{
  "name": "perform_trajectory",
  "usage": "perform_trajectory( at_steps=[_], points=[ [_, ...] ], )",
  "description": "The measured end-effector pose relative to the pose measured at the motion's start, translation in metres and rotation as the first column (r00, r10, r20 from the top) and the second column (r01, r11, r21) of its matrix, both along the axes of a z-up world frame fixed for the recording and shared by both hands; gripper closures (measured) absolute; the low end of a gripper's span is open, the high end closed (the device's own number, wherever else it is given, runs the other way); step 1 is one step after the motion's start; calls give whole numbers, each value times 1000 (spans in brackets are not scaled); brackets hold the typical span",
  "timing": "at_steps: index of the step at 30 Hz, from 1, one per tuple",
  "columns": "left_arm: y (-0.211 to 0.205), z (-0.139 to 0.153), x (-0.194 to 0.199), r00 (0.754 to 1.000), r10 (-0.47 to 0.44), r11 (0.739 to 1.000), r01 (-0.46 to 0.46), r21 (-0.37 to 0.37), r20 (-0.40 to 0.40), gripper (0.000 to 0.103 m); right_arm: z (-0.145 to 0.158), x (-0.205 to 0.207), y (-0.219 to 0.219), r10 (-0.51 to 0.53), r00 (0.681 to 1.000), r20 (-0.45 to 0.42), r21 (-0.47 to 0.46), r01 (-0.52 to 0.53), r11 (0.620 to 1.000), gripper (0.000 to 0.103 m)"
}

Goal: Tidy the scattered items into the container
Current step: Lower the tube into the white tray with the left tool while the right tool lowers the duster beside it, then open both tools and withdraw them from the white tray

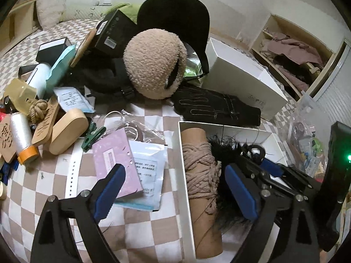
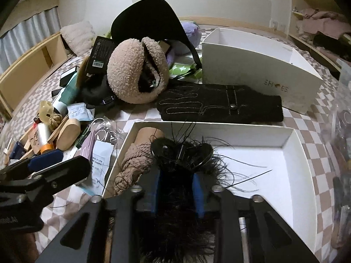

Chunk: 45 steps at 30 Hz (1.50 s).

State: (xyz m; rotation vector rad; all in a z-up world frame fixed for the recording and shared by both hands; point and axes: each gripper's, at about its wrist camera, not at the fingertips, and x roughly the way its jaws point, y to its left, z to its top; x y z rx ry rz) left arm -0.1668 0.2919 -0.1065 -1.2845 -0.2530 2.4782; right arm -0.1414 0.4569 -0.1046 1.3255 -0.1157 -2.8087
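A shallow white box lies on the checkered bed and holds a spool of tan cord. My right gripper is shut on a black feathery piece and holds it over the box's left half, next to the spool. It also shows in the left wrist view. My left gripper is open and empty, straddling the box's left wall, above a pink packet and a white sachet.
A black glove, a fluffy tan hat and a black cap lie beyond the box. A taller white shoe box stands behind. Left is a heap: wooden case, green clip, thread spool.
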Motion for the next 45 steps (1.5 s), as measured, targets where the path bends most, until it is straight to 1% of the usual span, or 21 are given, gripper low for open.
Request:
perform_trajectory(
  at_steps=[1,2,5,9,10,11,12,13,17,23,27,32,37,43,45],
  points=[
    [-2,0,1,1000,2,1000,-2,4,1,10,3,3,-1,-8,1000,-12,8,8,1000,23],
    [-5,1,1,1000,4,1000,-4,8,-1,8,6,6,-2,-11,1000,-24,16,12,1000,20],
    [-11,5,4,1000,12,1000,-12,1,-11,7,15,11,-4,-24,999,-37,36,25,999,20],
    [-17,12,9,1000,-3,1000,3,-1,-23,5,22,15,-4,-66,997,-45,67,69,995,19],
    [-18,14,11,1000,-10,1000,10,-5,-28,5,23,16,-4,-80,996,-45,75,83,994,17],
    [-20,16,13,999,-14,1000,13,-10,-34,4,24,18,-4,-96,994,-48,82,99,992,8],
    [-21,17,15,999,-17,1000,17,-15,-41,3,26,20,-4,-114,992,-53,88,118,989,2],
    [-23,20,17,999,-21,1000,20,-21,-50,2,27,23,-4,-130,990,-59,91,135,987,0],
    [-33,28,24,997,-27,999,24,-36,-77,1,31,31,-5,-181,982,-53,88,186,979,0],
    [-47,39,30,992,-25,998,18,-63,-120,0,37,48,-9,-227,971,-74,71,233,970,0],
    [-56,47,35,986,-39,995,24,-96,-161,0,45,56,-13,-251,963,-102,51,257,965,0],
    [-73,54,37,982,-36,994,15,-111,-187,0,60,63,-23,-257,955,-145,39,265,963,0],
    [-97,66,36,977,-14,992,-13,-125,-215,0,74,65,-39,-256,946,-200,27,267,963,0],
    [-127,78,37,965,7,988,-47,-149,-263,0,86,63,-62,-255,934,-250,0,264,965,0],
    [-139,80,37,963,17,987,-59,-151,-268,0,88,61,-70,-246,936,-251,-8,252,968,0]
  ],
)
